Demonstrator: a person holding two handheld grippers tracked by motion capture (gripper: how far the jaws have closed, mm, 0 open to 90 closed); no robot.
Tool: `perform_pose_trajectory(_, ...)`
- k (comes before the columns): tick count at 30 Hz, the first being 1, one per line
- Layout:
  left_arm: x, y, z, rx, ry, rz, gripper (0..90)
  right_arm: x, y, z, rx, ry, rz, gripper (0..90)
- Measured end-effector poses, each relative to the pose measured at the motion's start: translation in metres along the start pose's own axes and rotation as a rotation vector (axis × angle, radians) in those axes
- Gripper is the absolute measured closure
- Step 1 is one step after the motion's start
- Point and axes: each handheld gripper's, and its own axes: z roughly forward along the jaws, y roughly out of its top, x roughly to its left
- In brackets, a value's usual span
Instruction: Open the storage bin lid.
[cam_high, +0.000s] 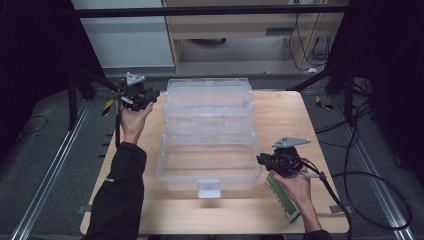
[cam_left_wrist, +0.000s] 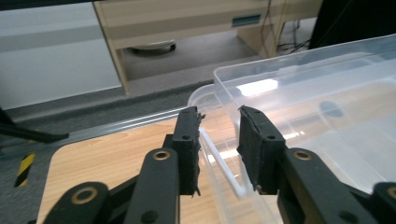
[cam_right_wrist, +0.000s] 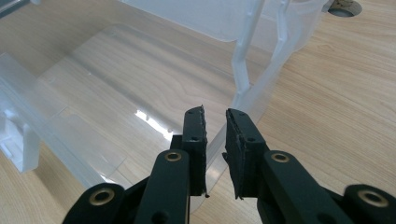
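A clear plastic storage box (cam_high: 165, 165) stands open on the wooden table (cam_high: 285, 115), its upper trays (cam_high: 209, 92) folded out toward the back. My left gripper (cam_high: 156, 95) is at the back left corner of the trays. In the left gripper view the left gripper (cam_left_wrist: 219, 114) is open, with a thin clear hinge strut (cam_left_wrist: 224, 170) in the gap and untouched by the pads. My right gripper (cam_high: 260, 160) is at the tub's right front rim. In the right gripper view its jaws (cam_right_wrist: 215, 114) straddle the rim (cam_right_wrist: 216, 142) and close on it.
A white latch tab (cam_high: 209, 188) hangs at the tub's front wall. A green and white packet (cam_high: 284, 202) lies on the table under my right hand. Cables (cam_high: 360, 175) trail off the table's right side. Black frame posts (cam_high: 75, 95) stand at the far left.
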Motion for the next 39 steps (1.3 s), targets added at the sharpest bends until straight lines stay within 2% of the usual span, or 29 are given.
perform_pose_trajectory(4, 0.0, -0.011, -0.021, -0.007, 0.0, 0.0, 64.6, 0.0, 0.0, 0.0, 0.003, 0.001, 0.003, 78.3)
perform_pose_trajectory(9, -0.003, -0.022, -0.045, -0.011, -0.019, 0.033, 62.6, 0.0, 0.001, 0.0, 0.007, 0.003, 0.009, 78.2)
perform_pose_trajectory(11, -0.005, -0.028, -0.055, -0.016, -0.033, 0.031, 62.0, 0.0, 0.001, 0.0, 0.008, 0.004, 0.01, 78.1)
perform_pose_trajectory(14, -0.008, -0.04, -0.067, -0.007, -0.042, 0.032, 60.5, 0.0, 0.001, 0.0, 0.01, 0.005, 0.009, 78.1)
perform_pose_trajectory(15, -0.011, -0.048, -0.075, 0.002, -0.045, 0.034, 60.5, -0.001, 0.001, 0.0, 0.008, 0.007, 0.009, 78.1)
perform_pose_trajectory(16, -0.011, -0.048, -0.075, 0.002, -0.045, 0.034, 60.0, -0.001, 0.001, 0.0, 0.008, 0.007, 0.009, 78.1)
perform_pose_trajectory(17, -0.014, -0.058, -0.082, 0.011, -0.053, 0.029, 59.7, 0.0, 0.001, 0.0, 0.011, 0.004, 0.012, 78.1)
perform_pose_trajectory(18, -0.014, -0.058, -0.082, 0.011, -0.053, 0.029, 59.4, 0.0, 0.001, 0.0, 0.011, 0.004, 0.012, 78.1)
perform_pose_trajectory(22, -0.021, -0.077, -0.092, 0.047, -0.073, 0.034, 58.2, 0.0, 0.001, 0.0, 0.01, 0.002, 0.009, 78.2)
perform_pose_trajectory(23, -0.025, -0.086, -0.094, 0.058, -0.062, 0.047, 57.6, 0.0, 0.001, 0.0, 0.011, 0.0, 0.009, 78.3)
perform_pose_trajectory(31, -0.036, -0.109, -0.098, 0.104, -0.083, 0.054, 57.6, 0.0, 0.001, 0.0, 0.01, -0.003, 0.009, 78.2)
perform_pose_trajectory(34, -0.042, -0.119, -0.098, 0.13, -0.119, 0.046, 58.1, 0.001, 0.001, 0.0, 0.01, -0.004, 0.01, 78.3)
perform_pose_trajectory(39, -0.051, -0.13, -0.095, 0.174, -0.135, 0.066, 60.5, 0.0, 0.0, 0.0, 0.002, 0.004, 0.018, 78.2)
